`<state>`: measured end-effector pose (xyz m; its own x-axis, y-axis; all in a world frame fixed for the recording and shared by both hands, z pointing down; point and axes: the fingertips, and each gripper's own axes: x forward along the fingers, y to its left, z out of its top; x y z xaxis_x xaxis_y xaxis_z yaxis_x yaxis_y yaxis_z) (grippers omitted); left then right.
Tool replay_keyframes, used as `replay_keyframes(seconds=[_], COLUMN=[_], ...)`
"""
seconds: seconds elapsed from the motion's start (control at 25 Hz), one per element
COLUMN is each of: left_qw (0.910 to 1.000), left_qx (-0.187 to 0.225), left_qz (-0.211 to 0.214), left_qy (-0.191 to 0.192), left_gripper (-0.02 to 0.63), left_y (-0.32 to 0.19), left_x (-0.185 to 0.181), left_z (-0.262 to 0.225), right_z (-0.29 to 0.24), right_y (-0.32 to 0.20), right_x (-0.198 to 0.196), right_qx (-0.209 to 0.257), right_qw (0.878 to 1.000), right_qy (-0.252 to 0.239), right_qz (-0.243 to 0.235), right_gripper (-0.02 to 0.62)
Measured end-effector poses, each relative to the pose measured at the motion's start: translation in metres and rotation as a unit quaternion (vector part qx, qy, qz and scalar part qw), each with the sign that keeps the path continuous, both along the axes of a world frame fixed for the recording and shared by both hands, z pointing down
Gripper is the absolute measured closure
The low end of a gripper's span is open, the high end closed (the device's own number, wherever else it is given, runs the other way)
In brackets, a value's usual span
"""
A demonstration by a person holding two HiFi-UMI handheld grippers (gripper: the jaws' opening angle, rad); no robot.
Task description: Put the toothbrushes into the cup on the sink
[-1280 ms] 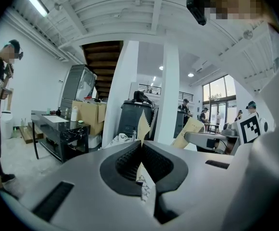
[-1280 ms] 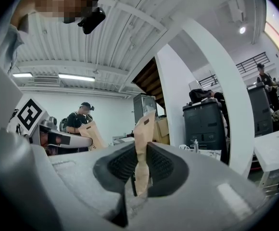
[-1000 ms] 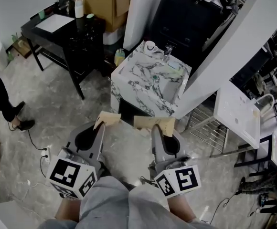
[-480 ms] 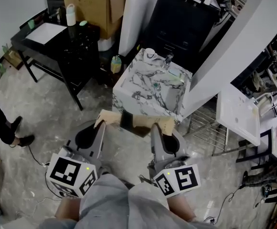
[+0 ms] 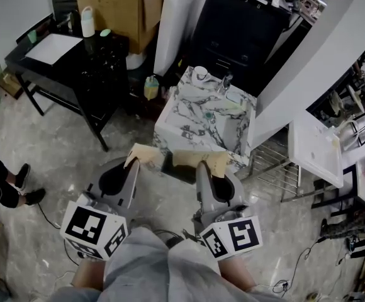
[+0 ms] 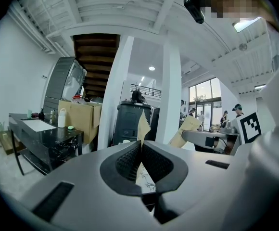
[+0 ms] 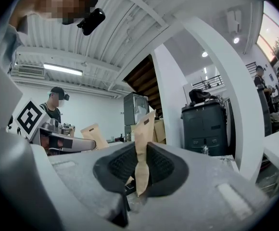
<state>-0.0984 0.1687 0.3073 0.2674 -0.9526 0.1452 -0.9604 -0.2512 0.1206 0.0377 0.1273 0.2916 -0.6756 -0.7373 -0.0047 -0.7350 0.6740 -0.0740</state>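
Currently | step: approach to sink, judged | left gripper [image 6: 140, 147] clamped on flat tan paper packet [image 6: 143, 123], right gripper [image 7: 142, 153] clamped on second tan packet [image 7: 144, 129] | white cup [image 5: 199, 73] on veined marble sink [image 5: 189, 115], upper centre, well apart | next: close in, lower packet upright into cup.

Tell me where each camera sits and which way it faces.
Head view: on the head, looking down at the marble sink; left tool, right tool and the person's legs show.
Left gripper view: rides the left tool, facing forward along jaws shut on a paper packet.
Right gripper view: rides the right tool, jaws shut on a second packet.
Shared: both gripper views show the dark cabinet.
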Motion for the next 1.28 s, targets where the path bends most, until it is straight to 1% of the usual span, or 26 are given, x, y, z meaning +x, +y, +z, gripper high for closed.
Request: replay_keyframes(seconds=[0.16, 0.4, 0.84, 1.04, 1.28], left_qw=[1.0000, 1.0000, 1.0000, 1.0000, 1.0000], left_qx=[-0.002, -0.002, -0.003, -0.004, -0.006], left_qz=[0.004, 0.003, 0.004, 0.003, 0.001], left_qy=[0.002, 0.006, 0.008, 0.007, 0.004], left_gripper=[0.600, 0.600, 0.600, 0.600, 0.600], left_y=[-0.004, -0.005, -0.022, -0.045, -0.090], left_x=[-0.014, -0.030, -0.039, -0.042, -0.044], left_z=[0.007, 0.011, 0.010, 0.016, 0.018], right_z=[0.005, 0.006, 0.007, 0.012, 0.018], right_y=[-0.003, -0.007, -0.028, -0.053, -0.096], right_x=[-0.014, -0.024, -0.031, -0.036, -0.035], right_qx=[-0.001, 0.001, -0.002, 0.000, -0.006], right_qw=[1.000, 1.000, 1.000, 1.000, 1.000], right_qy=[0.003, 0.009, 0.017, 0.019, 0.015], right_qz=[0.004, 0.011, 0.015, 0.012, 0.012], right_gripper=[0.549, 0.549, 0.549, 0.549, 0.549])
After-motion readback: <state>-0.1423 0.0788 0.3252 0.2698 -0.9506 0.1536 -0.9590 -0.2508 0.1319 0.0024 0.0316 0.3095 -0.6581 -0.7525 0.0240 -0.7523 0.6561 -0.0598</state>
